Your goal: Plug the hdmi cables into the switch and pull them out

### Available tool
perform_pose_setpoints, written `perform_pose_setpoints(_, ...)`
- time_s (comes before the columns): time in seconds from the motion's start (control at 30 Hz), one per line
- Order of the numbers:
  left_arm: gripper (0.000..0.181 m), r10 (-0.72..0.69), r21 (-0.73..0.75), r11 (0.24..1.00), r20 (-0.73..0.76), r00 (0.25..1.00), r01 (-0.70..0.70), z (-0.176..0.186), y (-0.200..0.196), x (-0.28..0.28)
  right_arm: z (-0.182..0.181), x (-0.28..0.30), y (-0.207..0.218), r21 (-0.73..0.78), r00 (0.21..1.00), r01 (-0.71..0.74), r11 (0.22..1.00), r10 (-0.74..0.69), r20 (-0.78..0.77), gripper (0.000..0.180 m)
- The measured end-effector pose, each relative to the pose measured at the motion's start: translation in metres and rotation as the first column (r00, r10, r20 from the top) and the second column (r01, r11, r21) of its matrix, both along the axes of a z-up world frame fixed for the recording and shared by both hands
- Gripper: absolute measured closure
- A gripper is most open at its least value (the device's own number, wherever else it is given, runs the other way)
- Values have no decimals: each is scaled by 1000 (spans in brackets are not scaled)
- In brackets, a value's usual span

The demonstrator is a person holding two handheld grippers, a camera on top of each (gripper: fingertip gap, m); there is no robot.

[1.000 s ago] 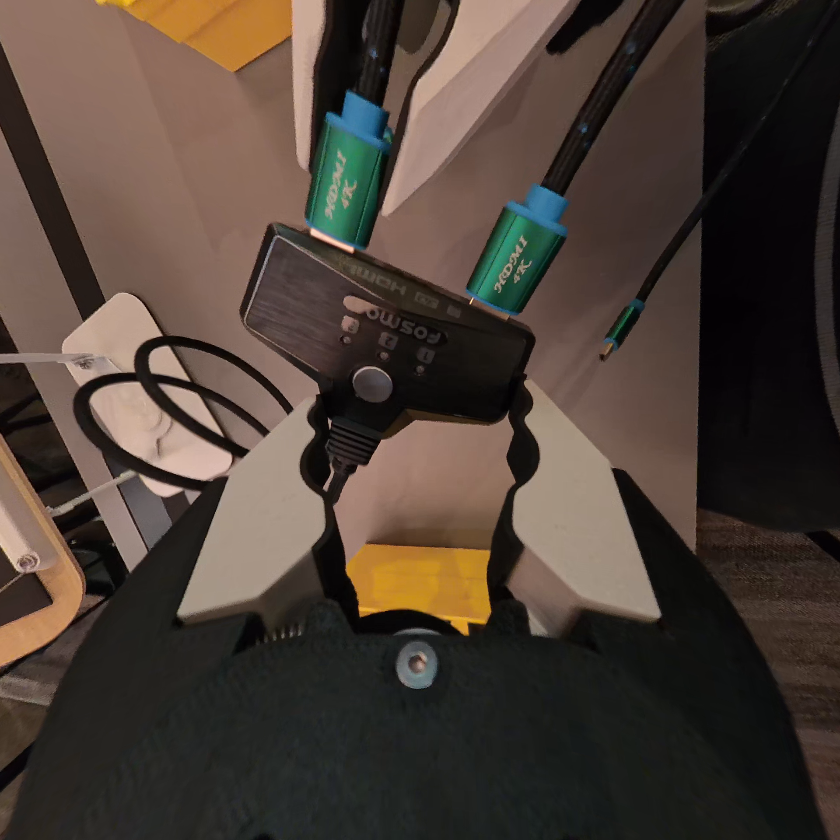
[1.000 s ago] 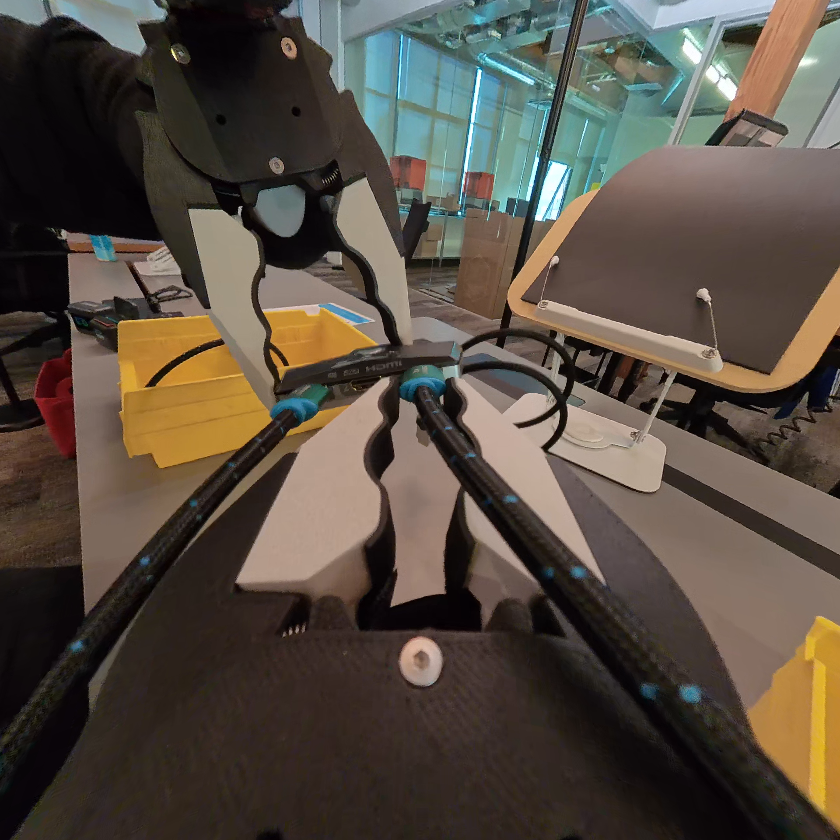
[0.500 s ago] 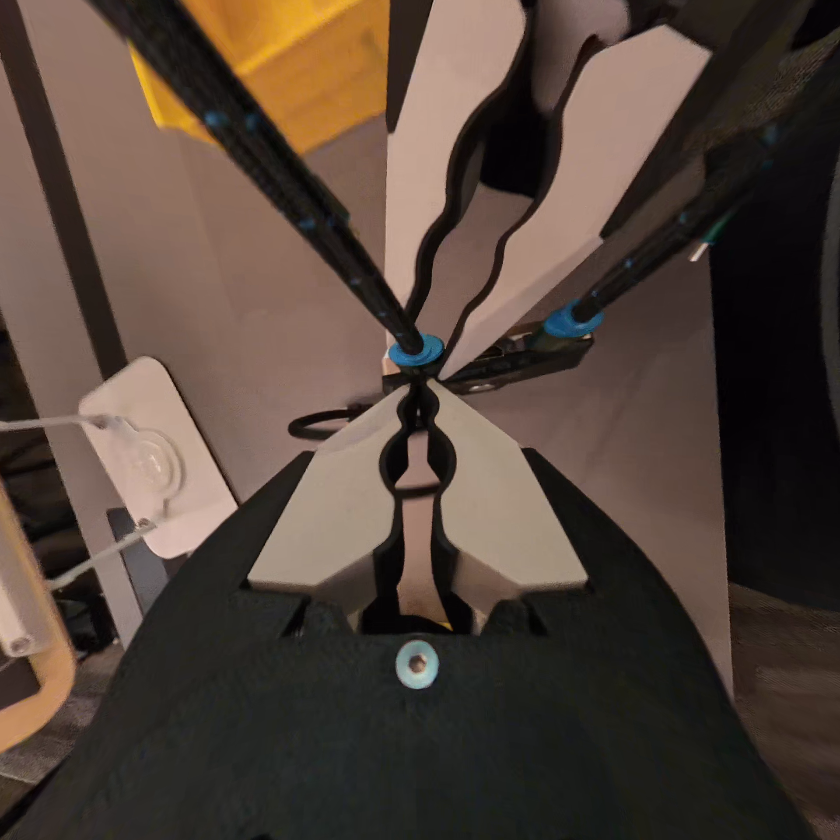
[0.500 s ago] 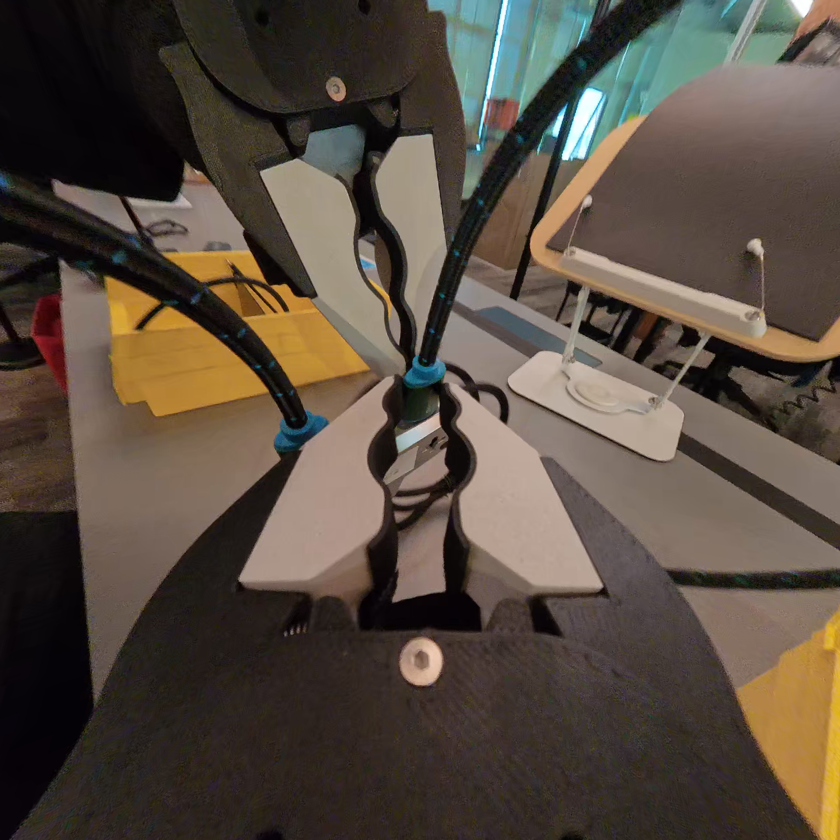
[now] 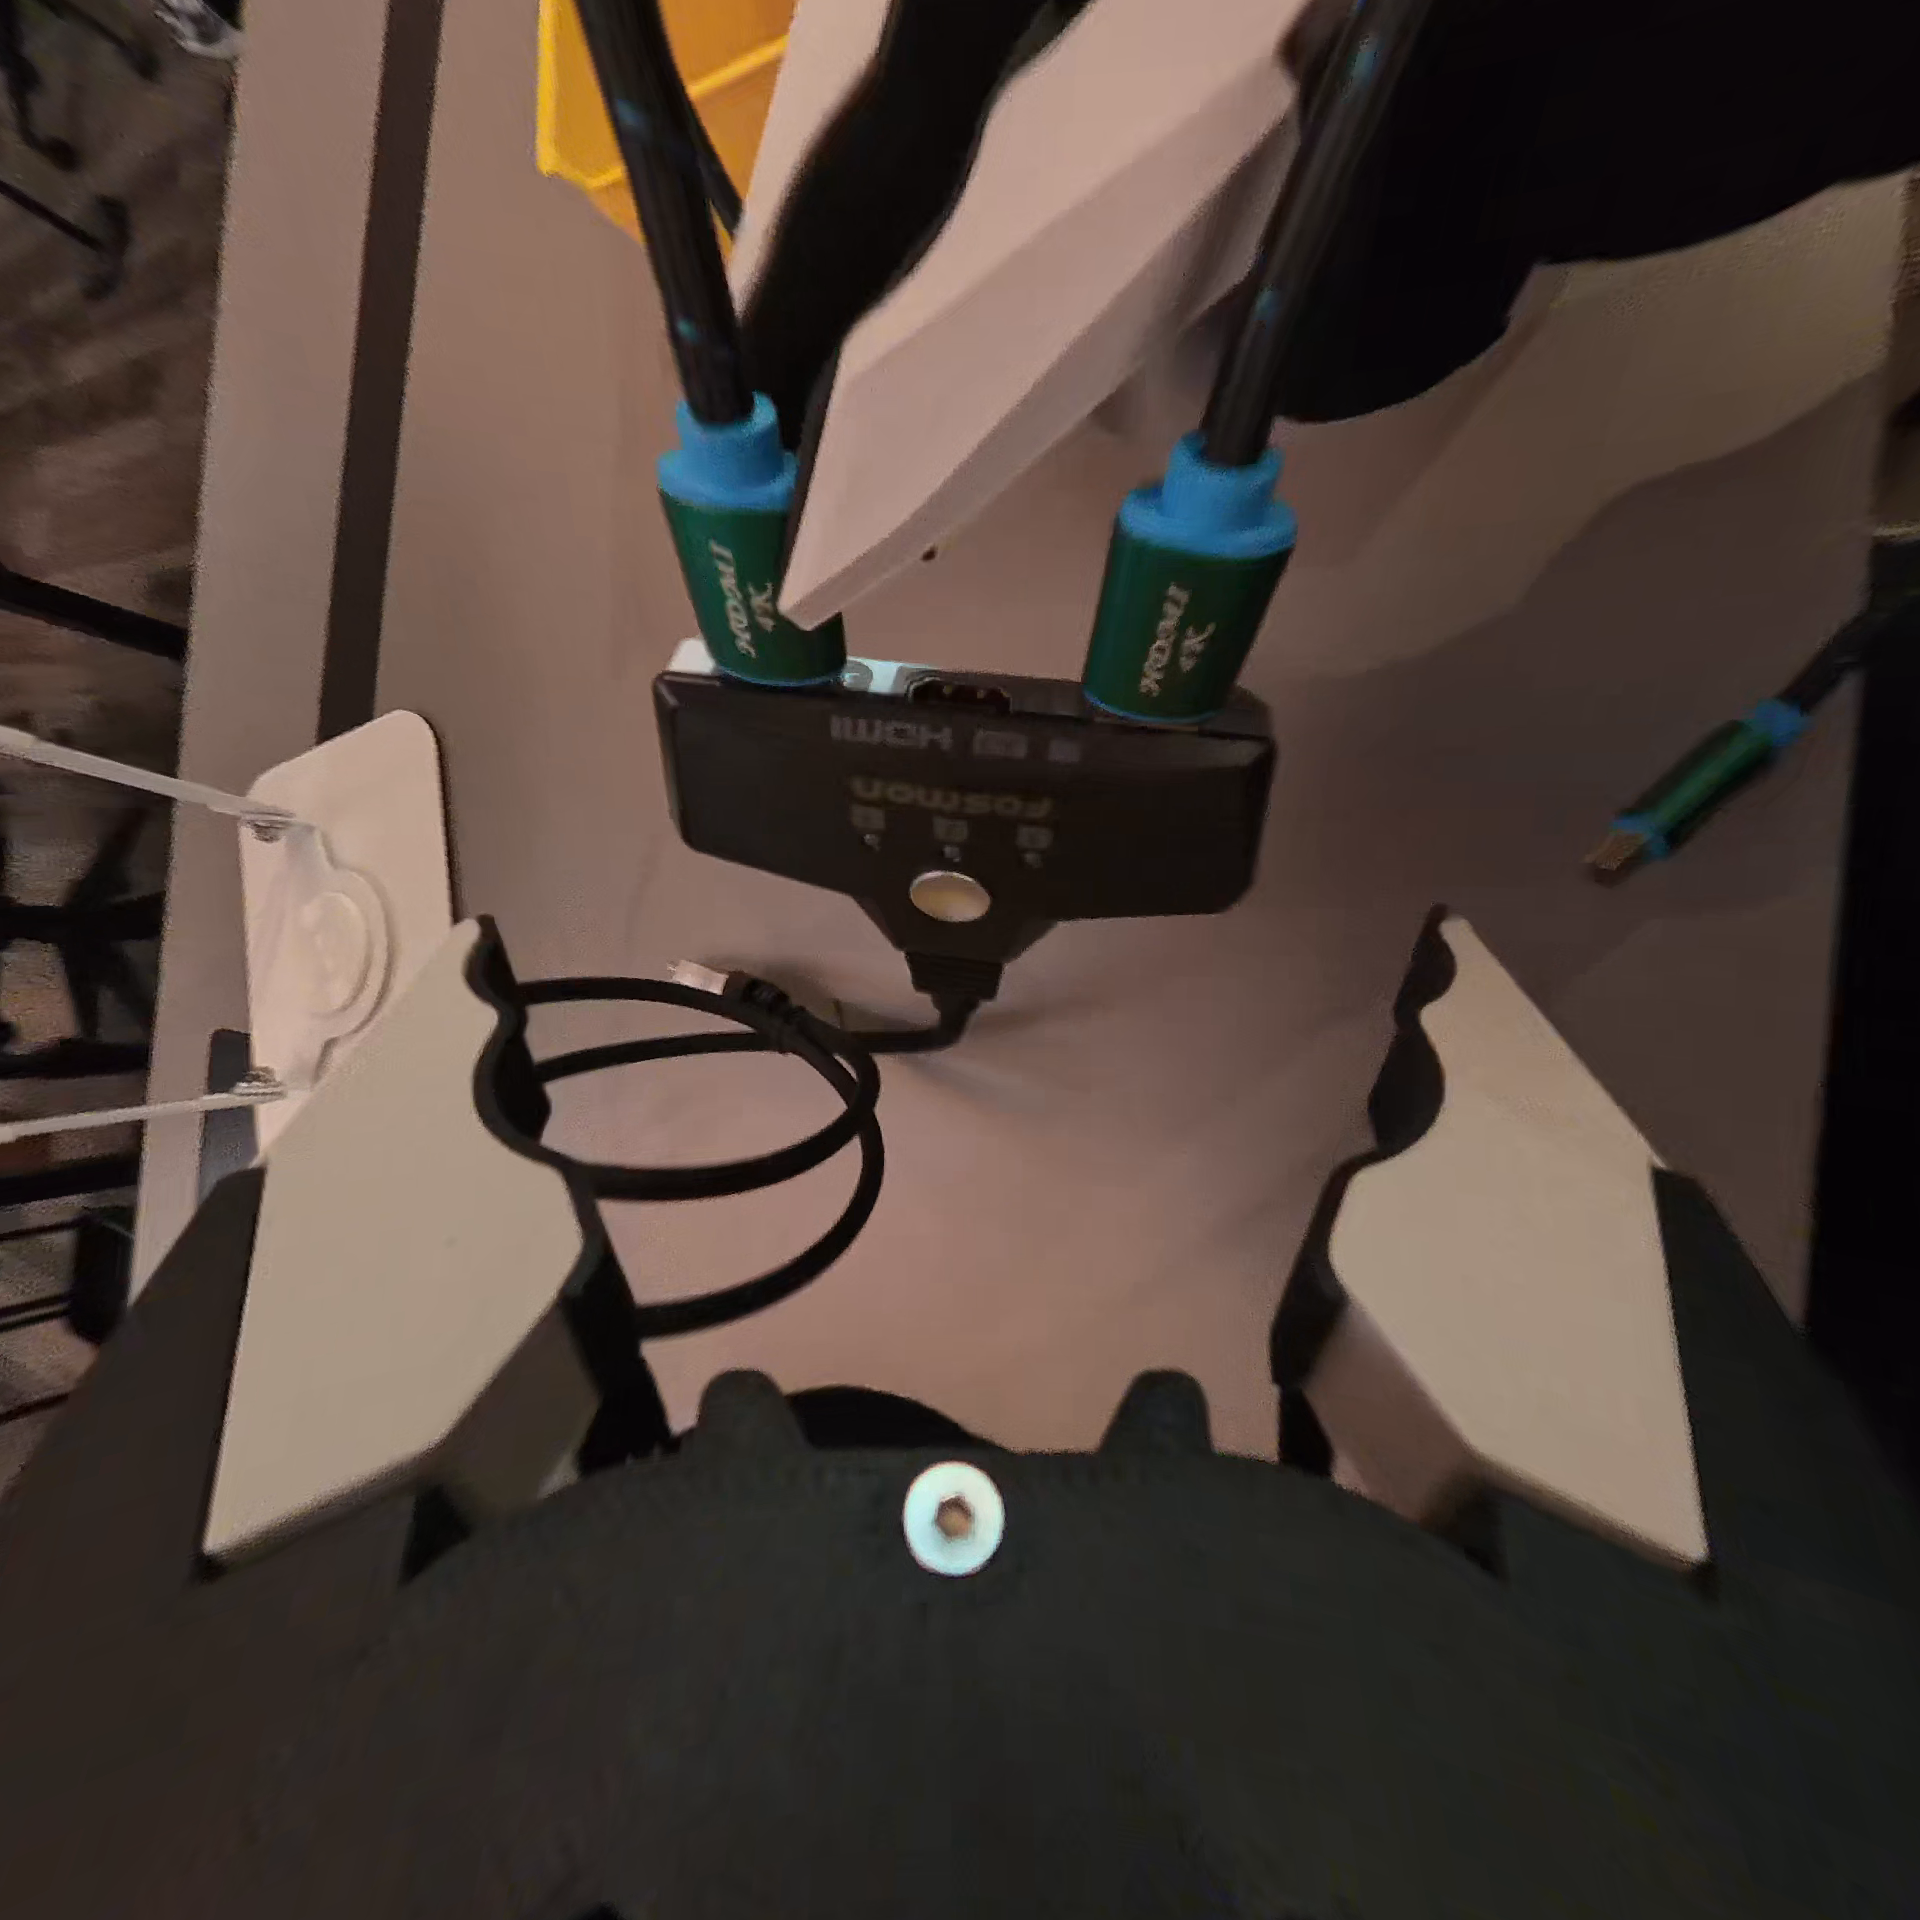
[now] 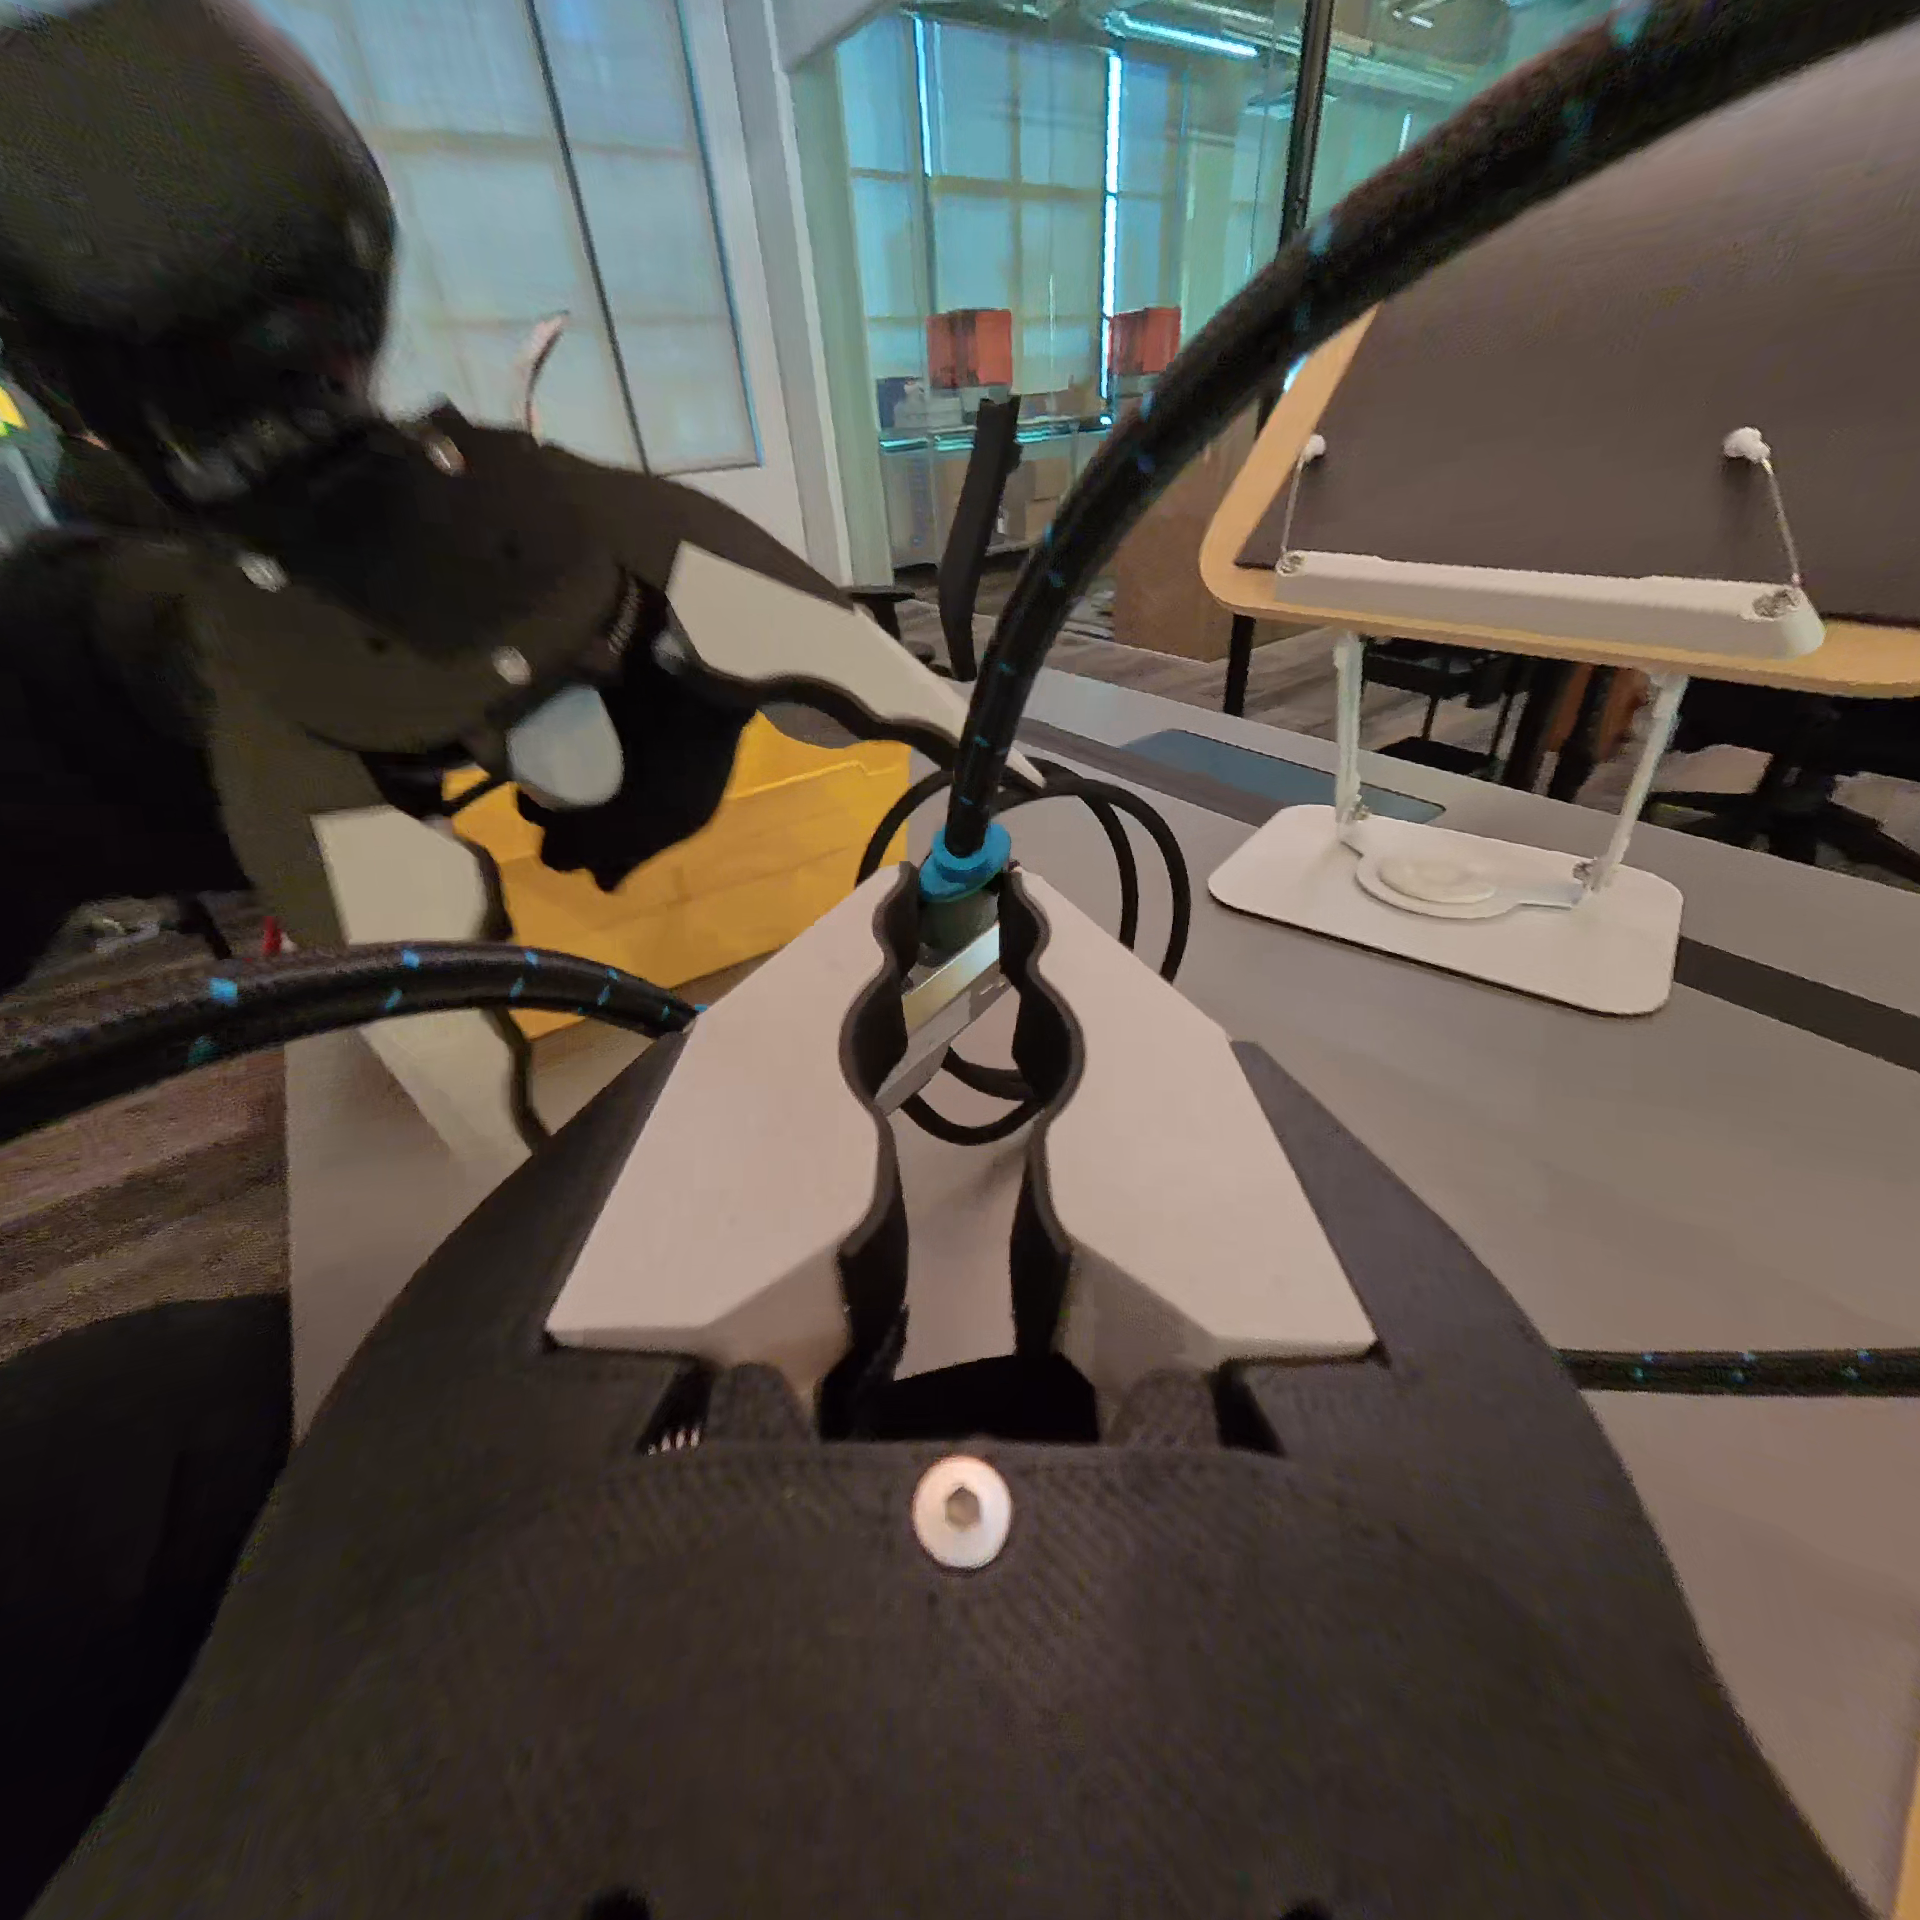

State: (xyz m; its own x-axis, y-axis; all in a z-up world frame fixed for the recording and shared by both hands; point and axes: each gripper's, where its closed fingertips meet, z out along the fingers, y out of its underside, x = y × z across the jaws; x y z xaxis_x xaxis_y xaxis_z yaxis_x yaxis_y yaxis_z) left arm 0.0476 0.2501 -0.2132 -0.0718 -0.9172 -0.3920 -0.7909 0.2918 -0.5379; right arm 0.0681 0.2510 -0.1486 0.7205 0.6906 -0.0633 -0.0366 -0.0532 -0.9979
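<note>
Left wrist view looks down on the grey tabletop [image 5: 1091, 1143], where the left claw [image 5: 956, 935] is spread wide, holding nothing. Just past its tips, toward 12 o'clock, lies the black switch [image 5: 966, 800], with its thin black lead [image 5: 727, 1070] looping off toward 8 o'clock. Two green plugs with blue collars sit in the switch's far edge, the left plug [image 5: 753, 582] and the right plug [image 5: 1184, 613], with an open port between them. The right claw [image 5: 821, 613] reaches in from 12 o'clock with its tip against the left plug. A third plug [image 5: 1662, 790] lies loose on the tabletop at 3 o'clock. A yellow bin [image 5: 665, 94] shows at 11 o'clock and a white stand base [image 5: 343, 883] at 9 o'clock.

In the right wrist view the right claw [image 6: 961, 894] is nearly closed, pinching a plug [image 6: 961, 909] at its tips, the braided cable [image 6: 1195, 395] arching up toward 1 o'clock. The left claw [image 6: 707, 883], blurred, is wide open at 10 o'clock.
</note>
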Motion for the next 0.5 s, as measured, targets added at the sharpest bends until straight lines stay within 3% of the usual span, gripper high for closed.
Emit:
perform_pose_setpoints(0.17,23,-43,-19,999,63,997,44,-5,-7,18,8,-15,-10,17,998,-57,998,56,8,167)
perform_pose_setpoints(0.23,42,-76,-27,997,30,997,77,-13,-11,19,9,-21,-13,20,997,-72,997,72,12,167)
perform_pose_setpoints(0.5,46,-106,-41,994,0,994,106,-12,-16,16,9,-20,-16,21,994,-100,995,99,47,167)
